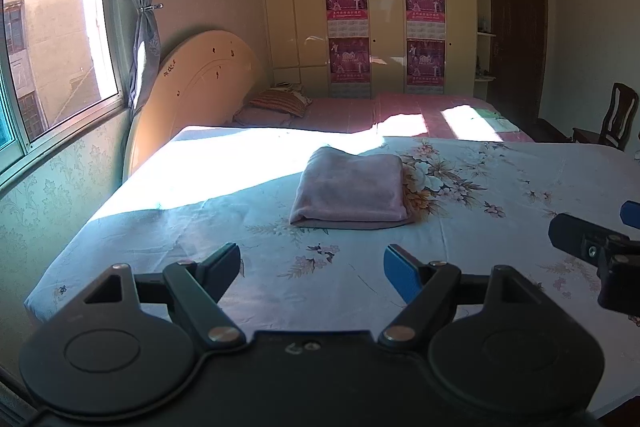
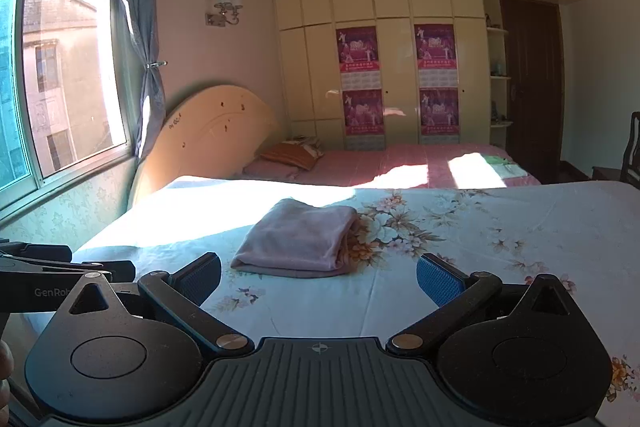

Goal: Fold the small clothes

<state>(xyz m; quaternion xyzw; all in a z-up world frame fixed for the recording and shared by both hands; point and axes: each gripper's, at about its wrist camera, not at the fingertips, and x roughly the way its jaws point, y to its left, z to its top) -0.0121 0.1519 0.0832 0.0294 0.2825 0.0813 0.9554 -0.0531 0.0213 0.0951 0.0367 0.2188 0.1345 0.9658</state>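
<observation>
A pale pink cloth [image 1: 352, 189] lies folded in a neat rectangle on the floral bedsheet [image 1: 500, 179]; it also shows in the right wrist view [image 2: 298, 239]. My left gripper [image 1: 312, 267] is open and empty, held above the sheet on the near side of the cloth, clear of it. My right gripper [image 2: 318, 277] is open and empty, also short of the cloth. The right gripper shows at the right edge of the left wrist view [image 1: 592, 243]. The left gripper shows at the left edge of the right wrist view [image 2: 60, 267].
A second bed with a pink cover [image 1: 400, 111] and a striped pillow [image 1: 280, 103] stands behind. A window [image 1: 52, 27] and a papered wall are on the left. Wardrobes [image 1: 360, 7], a dark door [image 1: 516, 39] and a wooden chair [image 1: 616, 115] are at the back right.
</observation>
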